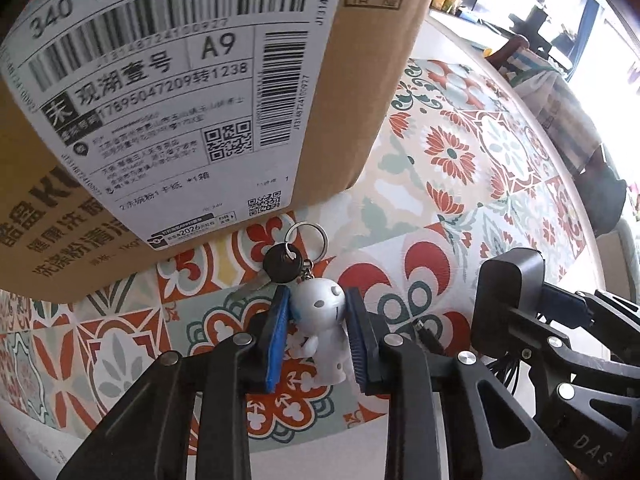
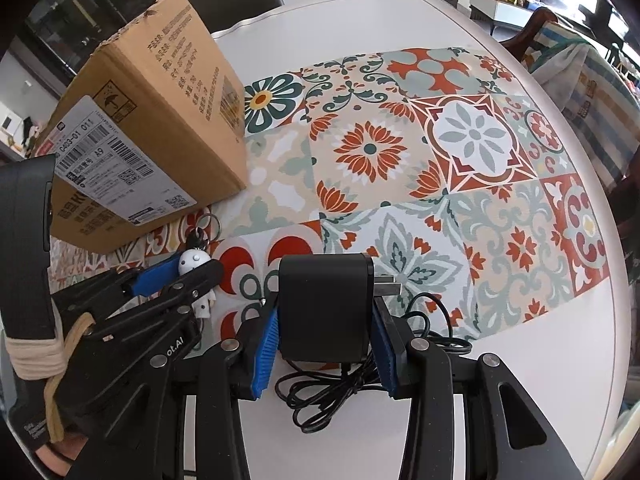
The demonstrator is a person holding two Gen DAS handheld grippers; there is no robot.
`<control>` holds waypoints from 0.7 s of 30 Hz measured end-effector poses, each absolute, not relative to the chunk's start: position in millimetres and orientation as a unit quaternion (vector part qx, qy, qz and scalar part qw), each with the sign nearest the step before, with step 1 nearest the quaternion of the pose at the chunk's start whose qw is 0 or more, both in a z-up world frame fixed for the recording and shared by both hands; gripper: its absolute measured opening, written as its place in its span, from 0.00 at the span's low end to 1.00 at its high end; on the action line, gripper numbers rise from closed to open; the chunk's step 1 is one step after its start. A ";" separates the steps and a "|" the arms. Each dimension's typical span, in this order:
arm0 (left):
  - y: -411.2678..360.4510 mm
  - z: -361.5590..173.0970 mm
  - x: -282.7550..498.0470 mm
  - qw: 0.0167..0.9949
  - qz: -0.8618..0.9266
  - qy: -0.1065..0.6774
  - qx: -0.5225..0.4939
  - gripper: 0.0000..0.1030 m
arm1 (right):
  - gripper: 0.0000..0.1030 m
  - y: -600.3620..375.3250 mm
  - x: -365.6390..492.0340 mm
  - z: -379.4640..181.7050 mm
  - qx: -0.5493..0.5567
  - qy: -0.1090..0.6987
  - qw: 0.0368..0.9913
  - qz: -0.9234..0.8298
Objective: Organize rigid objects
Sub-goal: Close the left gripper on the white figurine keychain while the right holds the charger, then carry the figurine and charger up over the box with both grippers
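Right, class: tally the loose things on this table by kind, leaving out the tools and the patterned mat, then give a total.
Cardboard box: 1
Keyring with white figurine, black-headed key and metal ring: 1
Black power adapter with coiled cable: 1
Total: 3
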State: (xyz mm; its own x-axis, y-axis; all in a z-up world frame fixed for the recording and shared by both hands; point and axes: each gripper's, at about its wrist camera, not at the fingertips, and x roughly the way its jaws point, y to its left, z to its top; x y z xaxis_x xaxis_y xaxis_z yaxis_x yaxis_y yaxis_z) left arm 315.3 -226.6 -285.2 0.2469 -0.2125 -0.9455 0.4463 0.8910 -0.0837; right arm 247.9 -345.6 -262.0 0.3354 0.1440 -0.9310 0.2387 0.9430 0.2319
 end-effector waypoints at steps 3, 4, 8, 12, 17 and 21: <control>-218.7 -282.0 310.9 0.784 -0.215 0.573 0.109 0.27 | 0.41 -342.4 246.4 -260.4 0.165 0.575 0.801 -0.026; -214.7 -280.5 308.9 0.785 -0.215 0.571 0.111 0.27 | 0.41 -341.0 246.1 -259.9 0.164 0.575 0.801 -0.024; -189.3 -266.4 296.4 0.795 -0.218 0.557 0.104 0.27 | 0.41 -333.7 243.1 -255.7 0.161 0.574 0.803 -0.018; -175.5 -252.8 285.4 0.803 -0.222 0.544 0.097 0.27 | 0.41 -324.0 239.6 -246.8 0.156 0.568 0.808 -0.007; -156.7 -233.0 273.2 0.814 -0.223 0.530 0.083 0.27 | 0.41 -312.3 235.6 -232.6 0.148 0.559 0.816 0.007; -150.3 -217.5 270.7 0.822 -0.222 0.519 0.075 0.27 | 0.41 -306.8 231.3 -218.7 0.144 0.549 0.823 0.015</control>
